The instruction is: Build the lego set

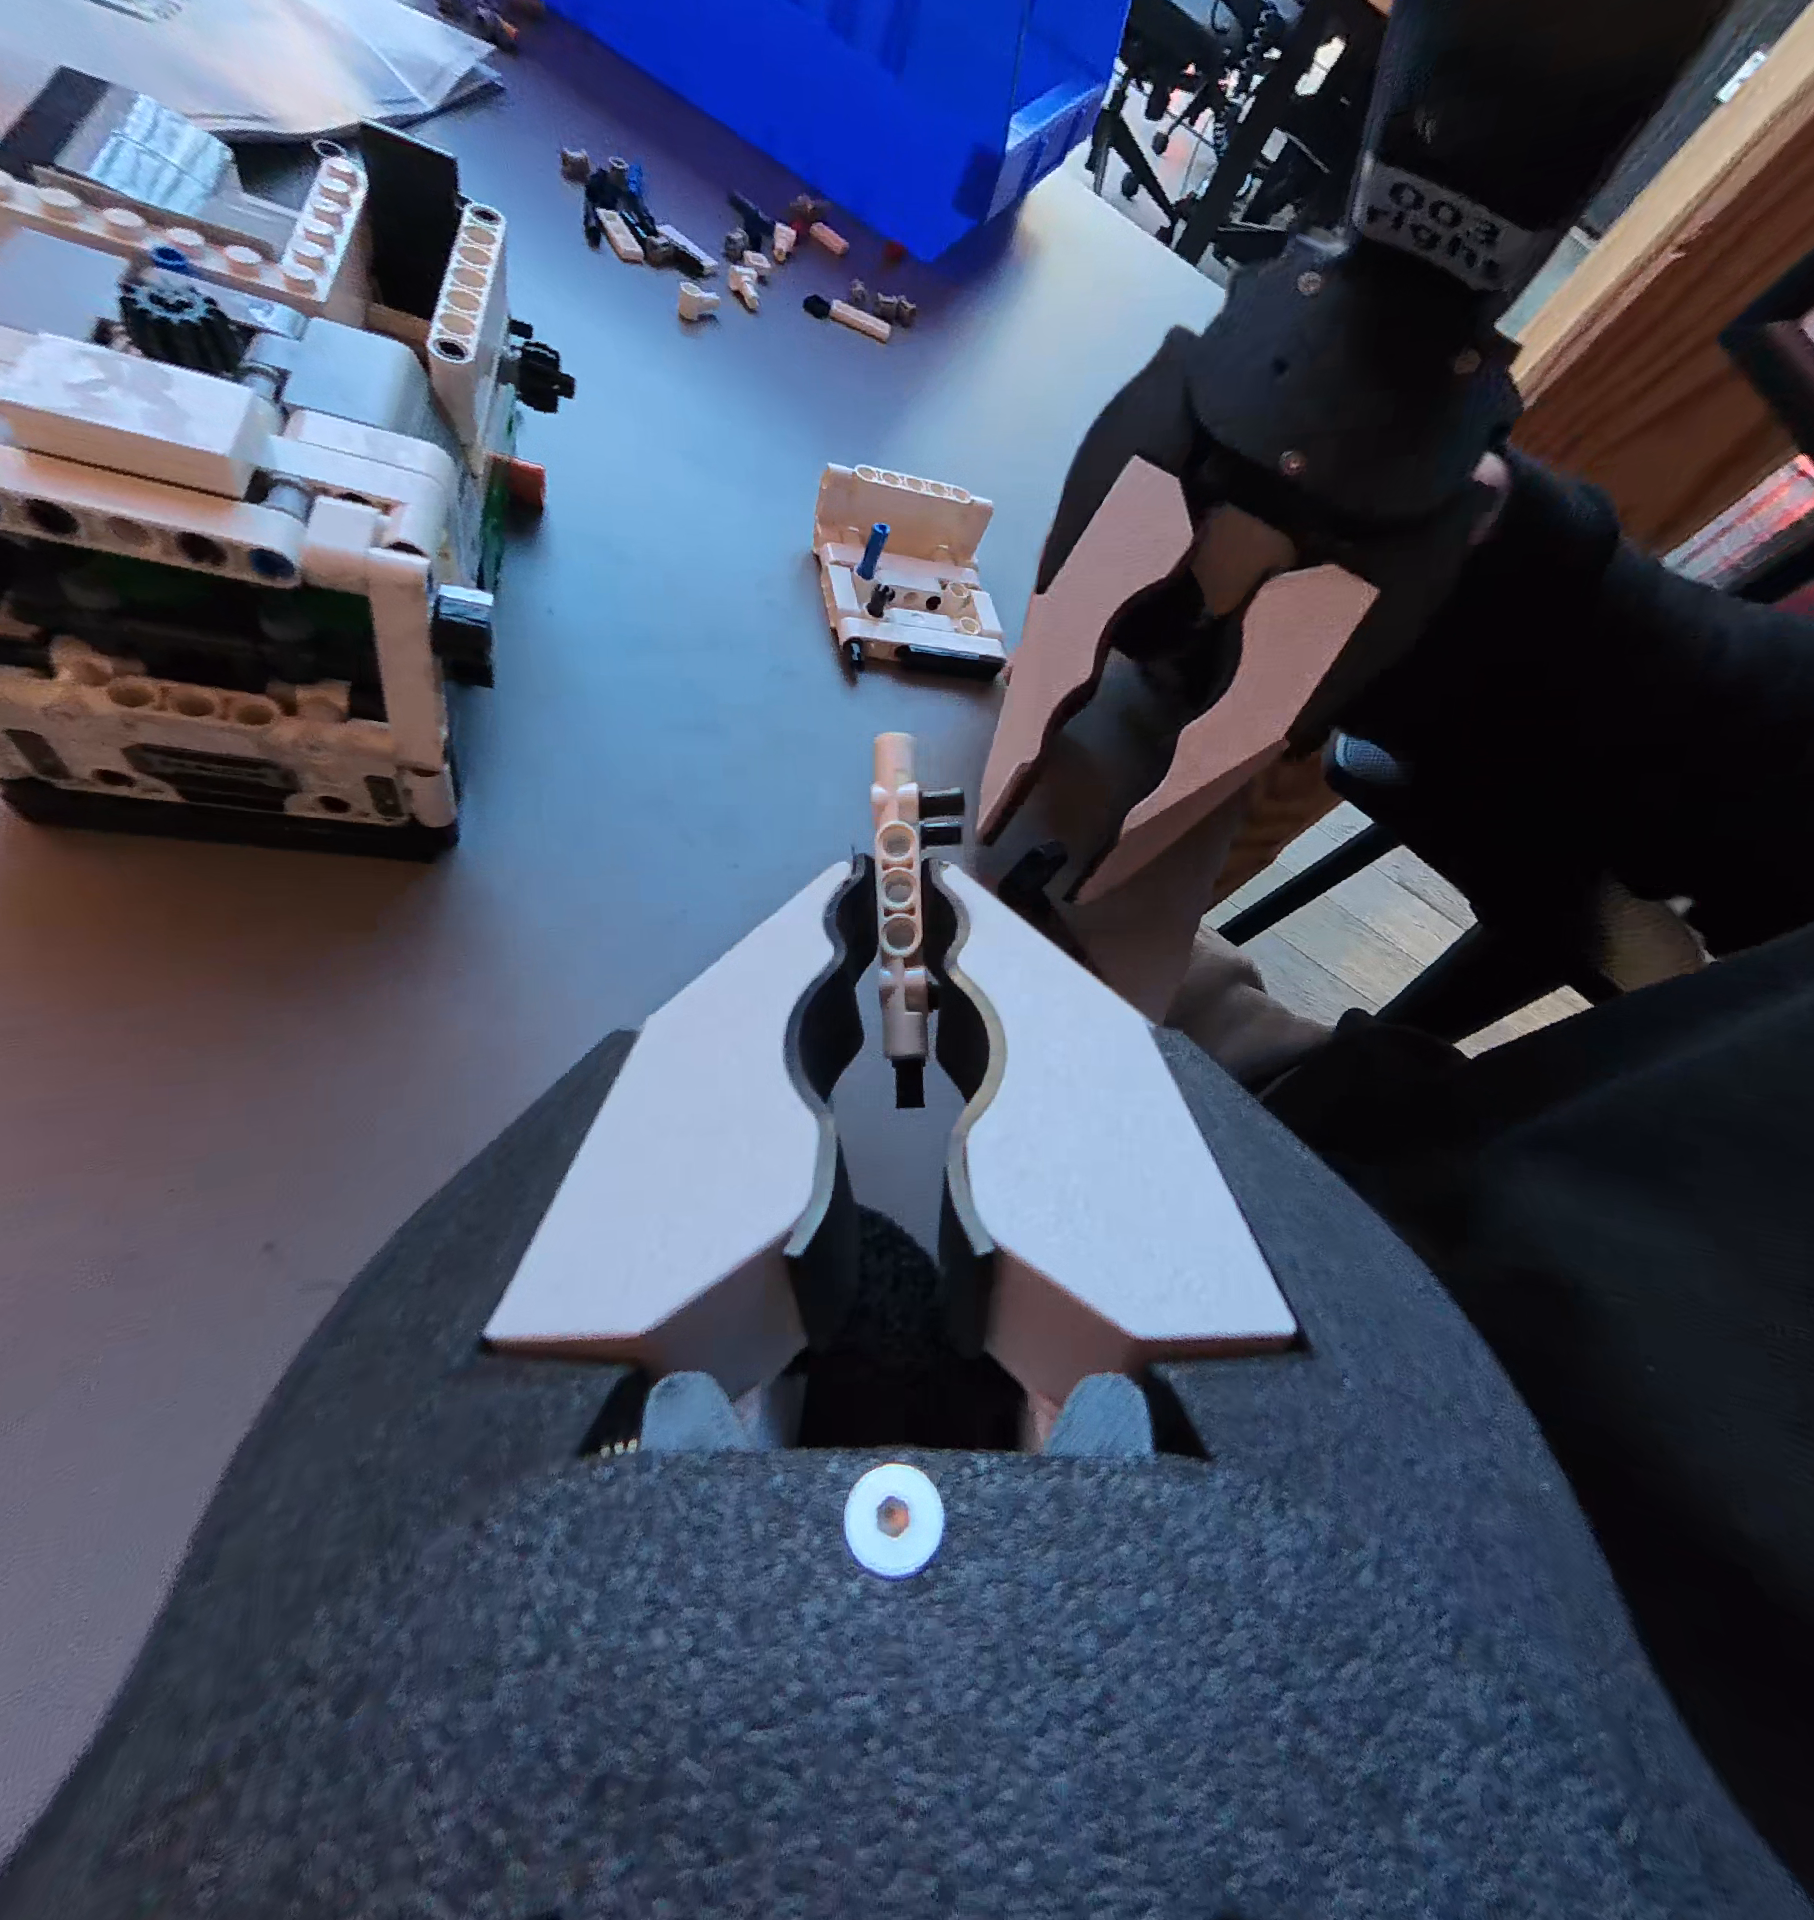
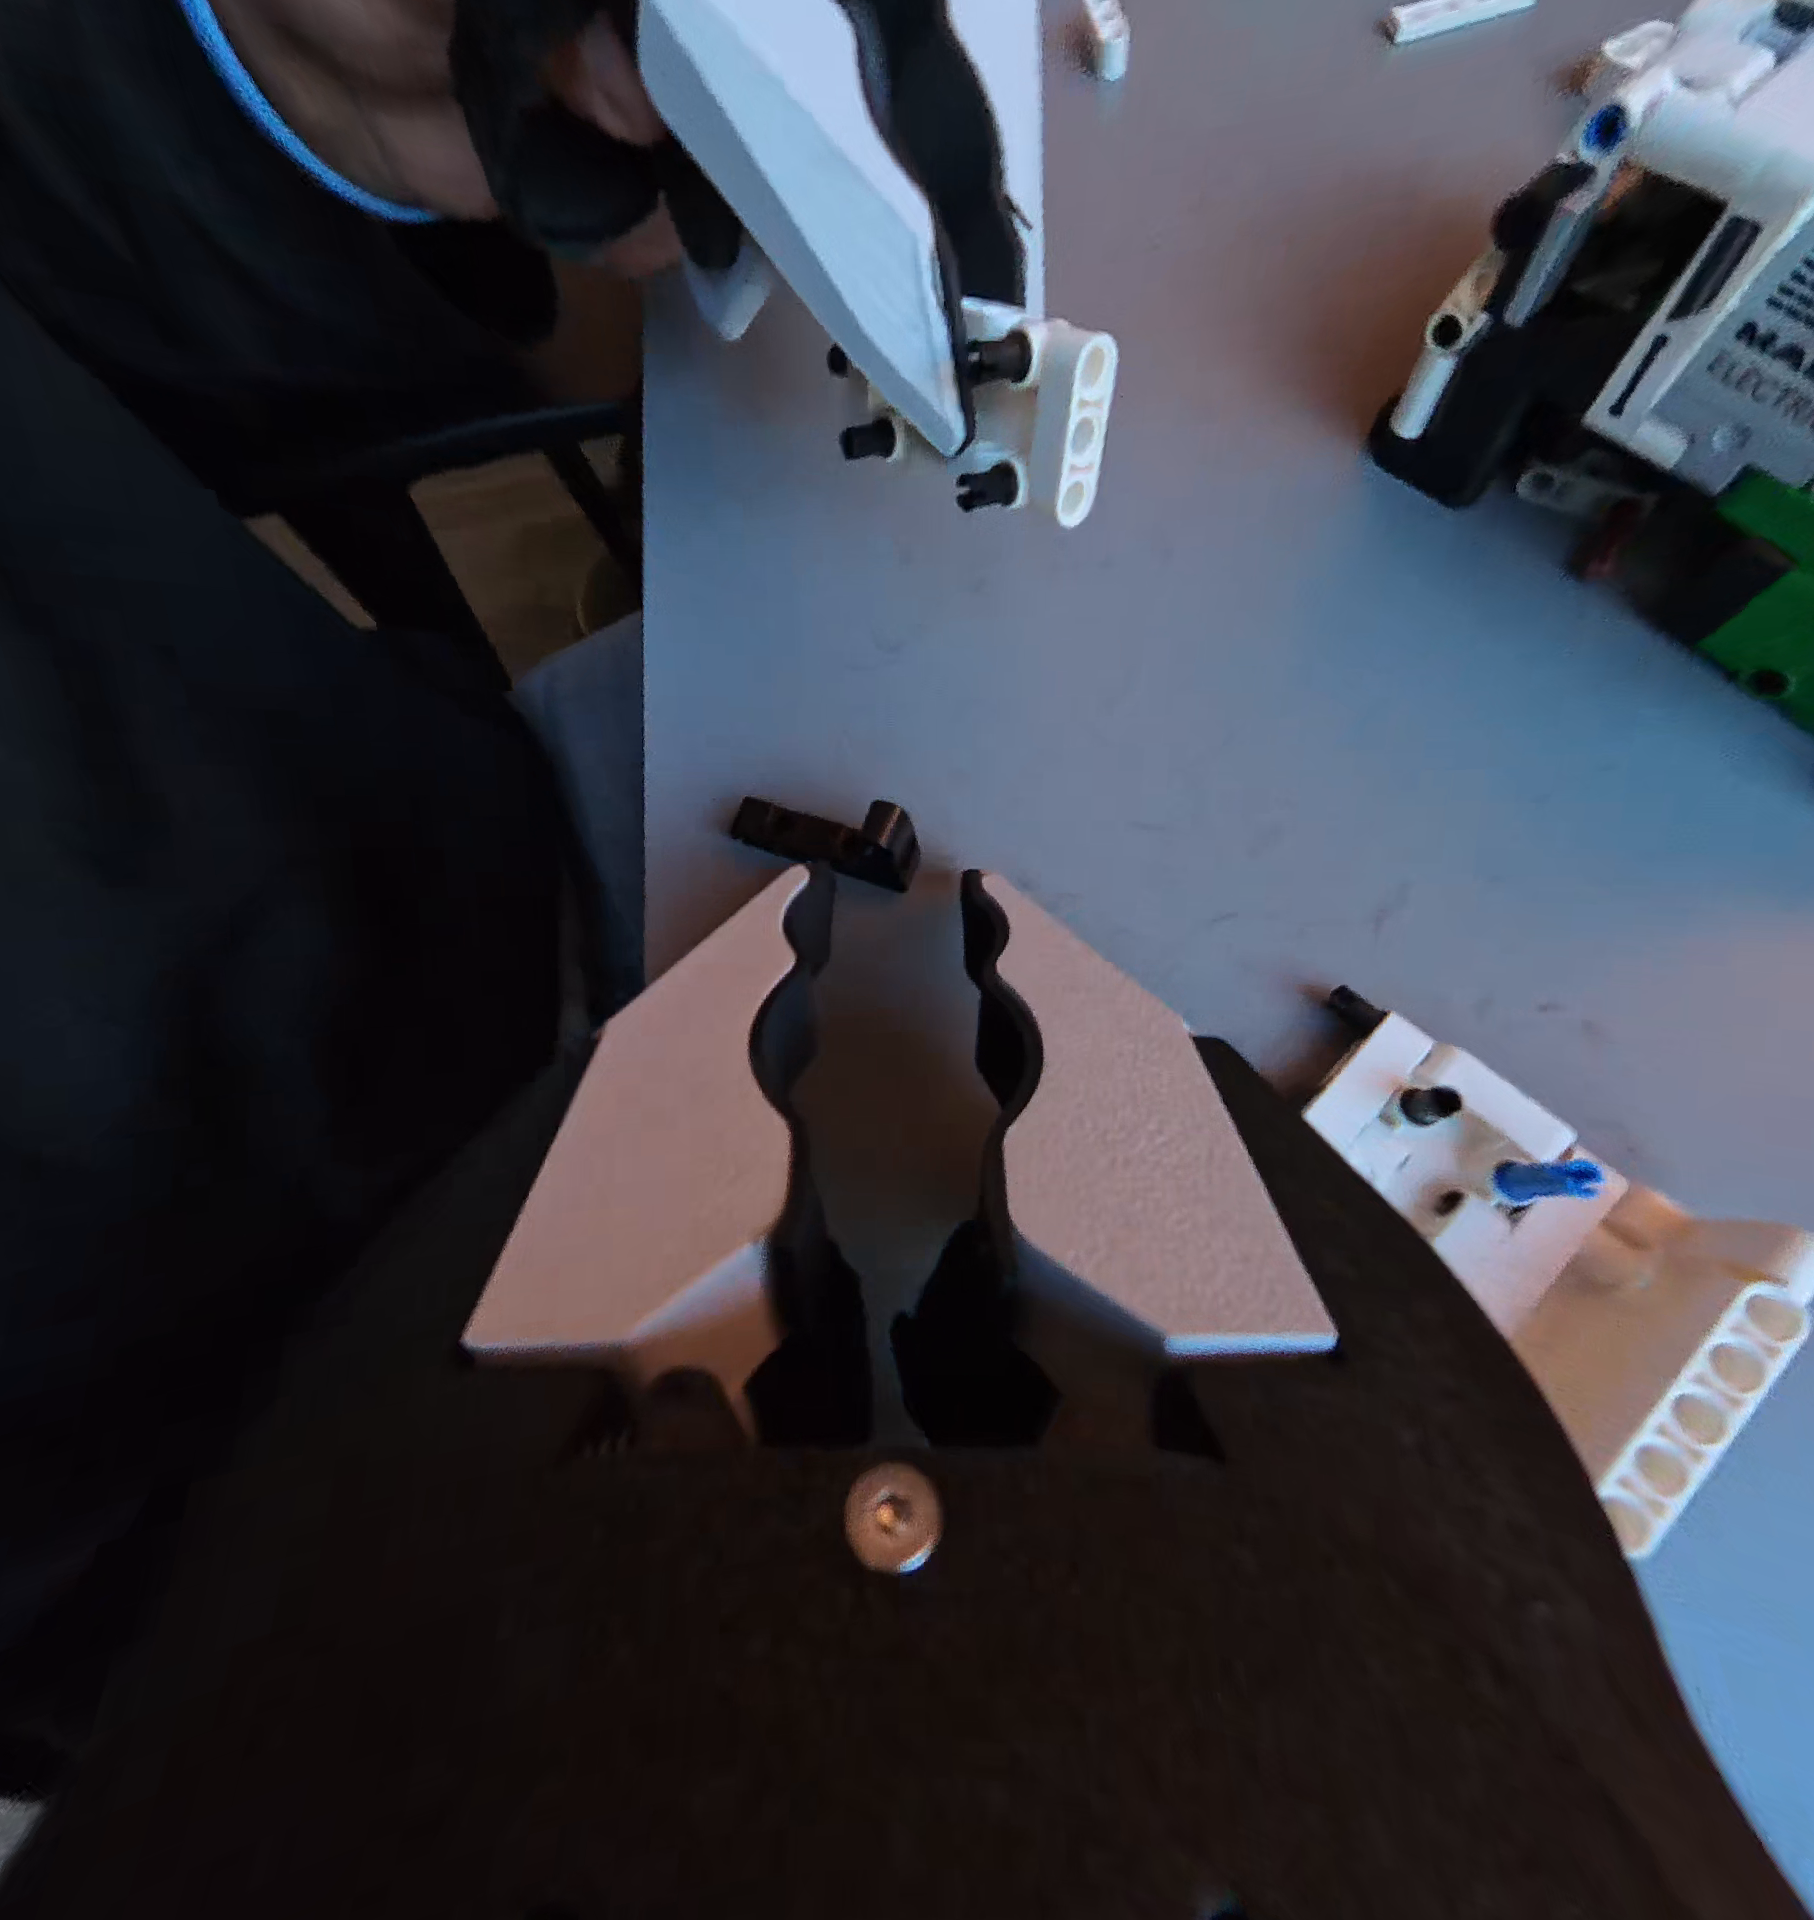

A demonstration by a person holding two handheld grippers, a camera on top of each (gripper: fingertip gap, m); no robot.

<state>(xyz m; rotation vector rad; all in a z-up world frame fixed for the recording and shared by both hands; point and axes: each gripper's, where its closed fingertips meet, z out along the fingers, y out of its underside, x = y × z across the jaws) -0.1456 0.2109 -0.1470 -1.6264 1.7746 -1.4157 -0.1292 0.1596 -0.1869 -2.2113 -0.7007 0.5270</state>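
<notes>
The left hand-held gripper [image 1: 898,883] clamps a white holed beam [image 1: 897,883] with black pins, held above the grey table [image 1: 674,644]. The right hand-held gripper [image 2: 895,883] hangs open (nothing between its fingers) just short of a small black piece [image 2: 830,842] near the table edge. The white truck model [image 1: 207,520] stands apart, a white sub-assembly [image 1: 908,571] between.
</notes>
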